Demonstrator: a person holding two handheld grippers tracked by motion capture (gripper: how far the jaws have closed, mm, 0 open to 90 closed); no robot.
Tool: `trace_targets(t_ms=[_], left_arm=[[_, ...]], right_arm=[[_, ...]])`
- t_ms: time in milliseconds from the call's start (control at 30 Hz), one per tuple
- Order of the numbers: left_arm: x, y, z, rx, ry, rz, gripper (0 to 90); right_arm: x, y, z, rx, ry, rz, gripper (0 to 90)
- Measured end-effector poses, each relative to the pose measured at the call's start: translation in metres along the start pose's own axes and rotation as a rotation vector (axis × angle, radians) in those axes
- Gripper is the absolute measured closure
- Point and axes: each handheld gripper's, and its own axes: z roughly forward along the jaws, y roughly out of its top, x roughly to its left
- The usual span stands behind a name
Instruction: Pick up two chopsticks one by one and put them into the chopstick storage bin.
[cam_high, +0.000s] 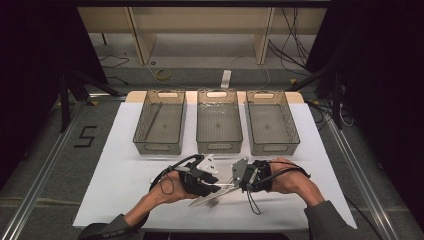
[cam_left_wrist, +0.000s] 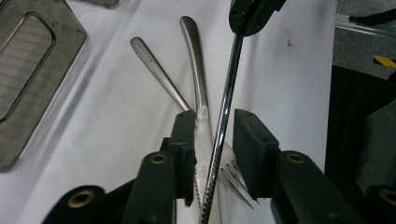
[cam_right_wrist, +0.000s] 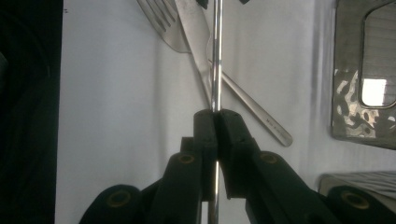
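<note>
My right gripper (cam_right_wrist: 216, 114) is shut on a thin steel knife (cam_right_wrist: 216, 56), which stands edge-on and is held level just above the white table. The knife (cam_left_wrist: 229, 84) runs from the right gripper (cam_left_wrist: 252, 14) into the gap of my left gripper (cam_left_wrist: 212, 126). The left jaws stand apart on either side of it, and their pads do not press on it. Under it lie a fork (cam_left_wrist: 159, 70) and another steel piece (cam_left_wrist: 196, 60), crossed on the table. In the high view the left gripper (cam_high: 220, 187) and right gripper (cam_high: 232, 186) face each other over the cutlery (cam_high: 212, 201).
Three mesh bins stand in a row at the back of the white sheet: left (cam_high: 160, 145), middle (cam_high: 219, 147), right (cam_high: 274, 149). A bin corner (cam_left_wrist: 28, 70) lies close by on one side, and a bin wall (cam_right_wrist: 355, 93) shows beside the right gripper. The table's front edge is near the forearms.
</note>
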Motion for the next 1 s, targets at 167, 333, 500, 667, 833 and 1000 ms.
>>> trace_targets(t_ms=[167,333,500,667,833,1000], left_arm=[[0.0,0.0,0.001,0.009,-0.017,0.015,79.1],[-0.002,0.0,0.0,0.015,-0.046,0.054,83.1],[-0.004,-0.001,0.0,0.006,-0.065,0.062,85.9],[0.001,-0.003,-0.004,0.0,-0.052,0.032,86.2],[0.009,-0.008,-0.011,-0.019,-0.018,-0.01,86.3],[0.016,-0.011,-0.022,-0.05,0.034,-0.057,86.3]], right_arm=[[0.001,0.001,0.001,-0.004,0.003,0.005,86.5],[0.002,0.002,0.002,-0.001,0.009,-0.016,86.3],[0.004,0.0,0.004,-0.016,0.008,-0.012,84.6],[0.0,-0.007,-0.001,-0.072,-0.011,0.065,72.2],[-0.001,-0.02,-0.017,-0.193,-0.098,0.172,57.9],[0.001,-0.041,-0.022,-0.369,-0.164,0.363,49.8]])
